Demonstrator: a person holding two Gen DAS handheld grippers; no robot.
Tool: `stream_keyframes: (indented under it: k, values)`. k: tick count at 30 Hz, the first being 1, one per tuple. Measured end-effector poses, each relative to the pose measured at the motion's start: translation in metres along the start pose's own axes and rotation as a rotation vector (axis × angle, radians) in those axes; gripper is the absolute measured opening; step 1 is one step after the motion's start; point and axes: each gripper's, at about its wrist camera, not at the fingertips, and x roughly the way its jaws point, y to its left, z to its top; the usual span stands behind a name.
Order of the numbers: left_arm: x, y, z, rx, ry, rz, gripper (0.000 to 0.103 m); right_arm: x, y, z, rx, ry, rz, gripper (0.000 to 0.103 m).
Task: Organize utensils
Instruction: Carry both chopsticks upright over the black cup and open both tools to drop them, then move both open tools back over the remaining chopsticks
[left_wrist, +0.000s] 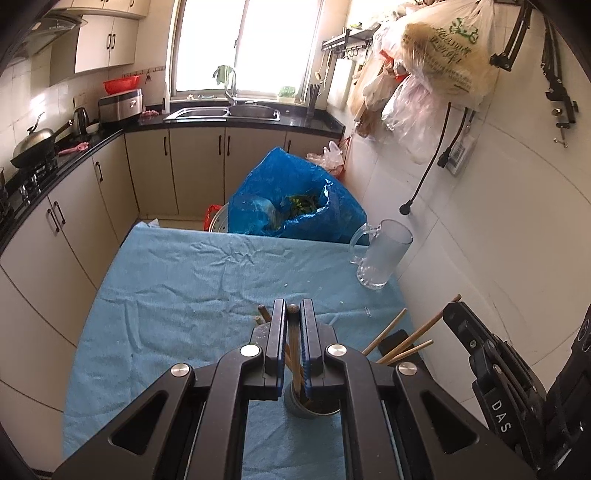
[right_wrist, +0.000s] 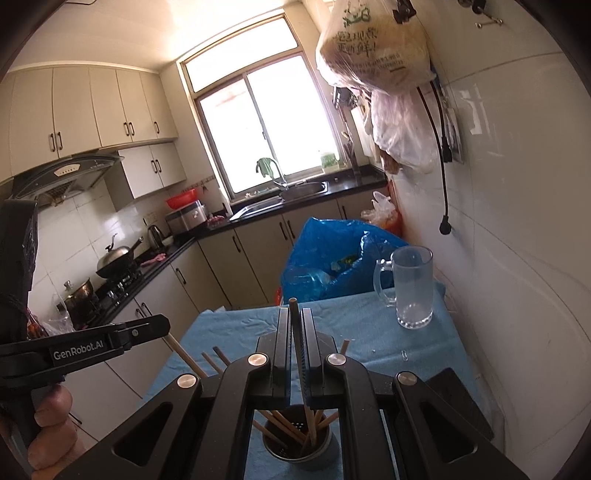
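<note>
A metal utensil holder (left_wrist: 312, 404) (right_wrist: 301, 441) stands on the blue cloth near the table's front edge, with several wooden chopsticks (left_wrist: 400, 336) (right_wrist: 291, 428) fanning out of it. My left gripper (left_wrist: 293, 309) is shut on one chopstick (left_wrist: 294, 343) whose lower end reaches into the holder. My right gripper (right_wrist: 294, 314) is shut on another chopstick (right_wrist: 295, 321), upright above the holder. Each gripper's body shows at the edge of the other's view.
An empty glass mug (left_wrist: 382, 254) (right_wrist: 413, 291) stands at the far right of the table (left_wrist: 177, 280) by the white wall. A blue bag (left_wrist: 295, 199) sits behind the table. Kitchen counter, stove and sink lie left and beyond.
</note>
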Motion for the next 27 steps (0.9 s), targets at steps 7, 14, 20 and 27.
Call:
stream_keyframes:
  k: [7, 14, 20, 27]
  values:
    - [0.007, 0.006, 0.0, -0.015, 0.016, 0.006, 0.007, 0.007, -0.007, -0.003, 0.015, 0.027, -0.015, 0.005]
    - [-0.012, 0.009, 0.0, -0.026, -0.022, -0.011, 0.028, -0.007, -0.008, 0.004, 0.025, 0.005, -0.011, 0.005]
    - [-0.045, 0.023, -0.007, -0.036, -0.077, -0.02, 0.031, -0.033, 0.0, 0.0, 0.033, -0.02, 0.039, 0.017]
    - [-0.066, 0.05, -0.035, -0.045, -0.085, 0.005, 0.041, -0.045, 0.021, -0.029, 0.019, 0.023, 0.1, 0.043]
